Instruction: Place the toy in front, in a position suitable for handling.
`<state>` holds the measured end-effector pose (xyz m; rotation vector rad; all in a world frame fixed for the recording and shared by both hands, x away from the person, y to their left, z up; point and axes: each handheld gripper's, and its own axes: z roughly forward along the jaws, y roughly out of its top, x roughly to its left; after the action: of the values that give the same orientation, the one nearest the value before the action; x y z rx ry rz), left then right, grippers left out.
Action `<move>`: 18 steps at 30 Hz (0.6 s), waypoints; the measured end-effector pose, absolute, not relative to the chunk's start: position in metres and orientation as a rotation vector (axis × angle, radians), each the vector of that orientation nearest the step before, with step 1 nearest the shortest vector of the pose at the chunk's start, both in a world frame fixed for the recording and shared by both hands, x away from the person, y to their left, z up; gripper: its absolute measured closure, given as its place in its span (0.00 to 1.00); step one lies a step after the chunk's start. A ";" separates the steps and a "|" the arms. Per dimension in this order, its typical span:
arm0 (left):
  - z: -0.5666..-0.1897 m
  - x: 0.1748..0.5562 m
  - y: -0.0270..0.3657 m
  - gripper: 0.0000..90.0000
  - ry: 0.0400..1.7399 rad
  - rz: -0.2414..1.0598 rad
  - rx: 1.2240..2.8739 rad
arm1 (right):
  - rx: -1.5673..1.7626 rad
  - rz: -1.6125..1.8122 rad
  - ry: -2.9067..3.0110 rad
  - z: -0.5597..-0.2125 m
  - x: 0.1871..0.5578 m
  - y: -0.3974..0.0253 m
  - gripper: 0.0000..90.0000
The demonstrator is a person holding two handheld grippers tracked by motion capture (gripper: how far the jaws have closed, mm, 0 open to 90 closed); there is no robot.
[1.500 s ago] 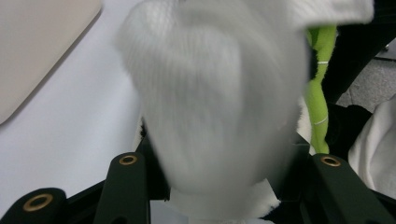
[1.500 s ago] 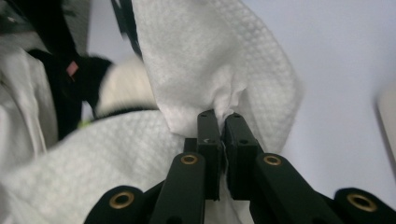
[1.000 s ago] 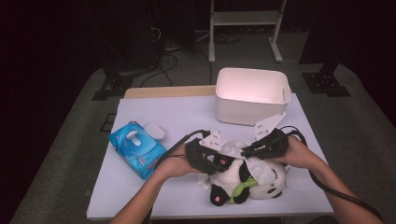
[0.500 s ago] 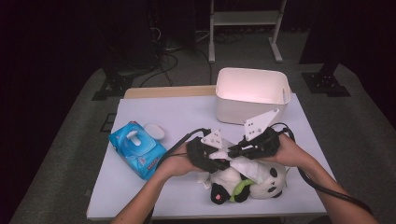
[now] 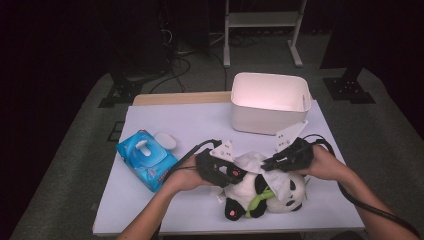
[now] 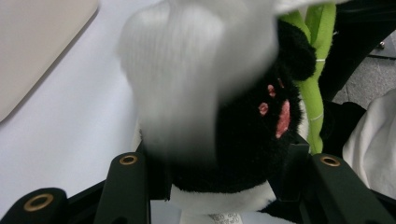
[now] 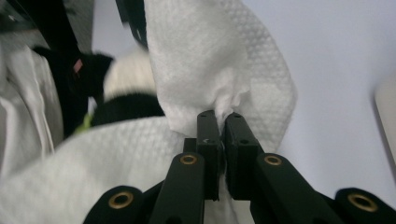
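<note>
A black-and-white panda plush [image 5: 270,196] with a green stalk lies near the table's front edge. A white wipe [image 5: 256,164] is draped over its body. My left gripper [image 5: 231,176] comes in from the left. In the left gripper view [image 6: 215,161] its jaws are closed on either side of the panda's black leg [image 6: 243,135], which has a pink paw print. My right gripper [image 5: 270,164] comes in from the right. In the right gripper view [image 7: 219,123] its jaws are pinched on a bunched fold of the wipe [image 7: 219,60]. The two grippers are close together over the panda.
A white bin [image 5: 269,102] stands at the back right, just behind the right gripper. At the left lies a blue pack of wipes [image 5: 145,159] with its lid flipped open. A person's forearms come in from the bottom. Cables trail from both grippers.
The right gripper swung left toward the left one with the wipe, then drew back right, and the wipe now lies spread over the panda. The left gripper has hardly shifted.
</note>
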<state>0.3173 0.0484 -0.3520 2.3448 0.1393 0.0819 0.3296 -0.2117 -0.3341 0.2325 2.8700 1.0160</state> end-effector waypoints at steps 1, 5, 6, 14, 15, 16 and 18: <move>-0.352 0.317 0.049 0.57 0.133 0.080 2.341 | 0.248 1.017 2.869 -0.334 0.329 -0.216 0.94; -0.352 0.313 0.049 0.57 0.123 0.086 2.341 | 0.299 1.064 2.844 -0.332 0.324 -0.237 0.94; -0.351 0.313 0.049 0.57 0.118 0.090 2.347 | 0.310 1.068 2.835 -0.330 0.323 -0.241 0.94; -0.352 0.313 0.051 0.57 0.129 0.080 2.343 | 0.381 1.068 2.823 -0.329 0.318 -0.269 0.94; -0.352 0.314 0.051 0.57 0.125 0.078 2.346 | 0.387 1.073 2.825 -0.330 0.317 -0.271 0.94; -0.352 0.314 0.051 0.57 0.126 0.078 2.346 | 0.396 1.090 2.825 -0.332 0.317 -0.272 0.94; -0.351 0.314 0.049 0.56 0.131 0.076 2.354 | 0.405 1.118 2.834 -0.338 0.317 -0.270 0.95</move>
<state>0.3137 0.0494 -0.3511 2.3542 0.1309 0.0758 0.3165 -0.2704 -0.3383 0.4046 2.8340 1.1179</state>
